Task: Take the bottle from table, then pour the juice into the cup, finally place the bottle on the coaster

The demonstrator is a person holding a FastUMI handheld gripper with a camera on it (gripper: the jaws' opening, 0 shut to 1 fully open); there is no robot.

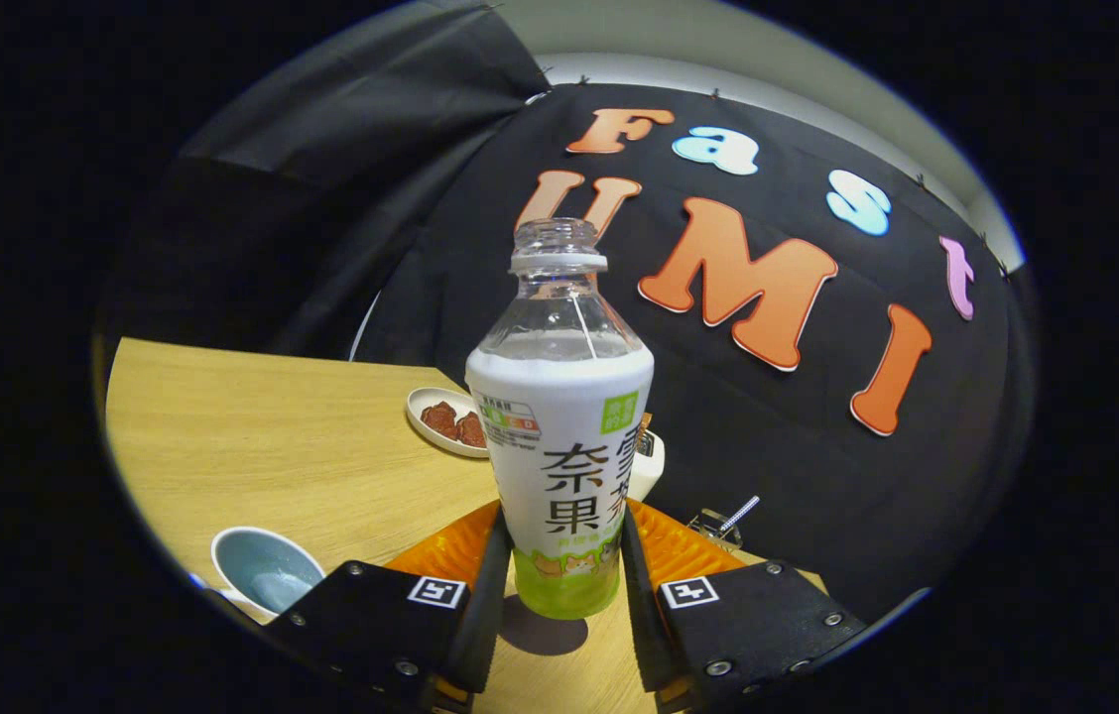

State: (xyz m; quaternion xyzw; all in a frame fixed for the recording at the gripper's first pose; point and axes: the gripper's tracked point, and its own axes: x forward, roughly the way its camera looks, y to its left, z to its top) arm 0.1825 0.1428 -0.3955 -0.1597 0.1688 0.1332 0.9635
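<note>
Between the two fingers of the gripper [559, 565] stands the bottle [559, 426], upright, cap off, its lower body flanked on both sides. The fingers close against the label from left and right, so I read the tongs as clamped on the bottle. A shadow sits on the table [252, 436] just under the bottle's base, and a sliver of wood shows below it; the base looks slightly off the tabletop, though I cannot say so for certain.

From the bottle, the cup [262, 573] is at about 8 o'clock, near the left finger, with its inside visible. A small plate [421, 421] with brown pieces lies at about 10 o'clock, farther back on the table. At about 4 o'clock, just beyond the right finger, is a small glass thing with a striped straw [740, 514]. A white object sits close behind the bottle, mostly hidden. No coaster can be made out with confidence.

Judgement: the take step is done or finishing; pouring is next. That calls for carrying the bottle over toward the cup, then tipping the open neck above its rim, slowly, grip firm so the smooth label does not slip.
</note>
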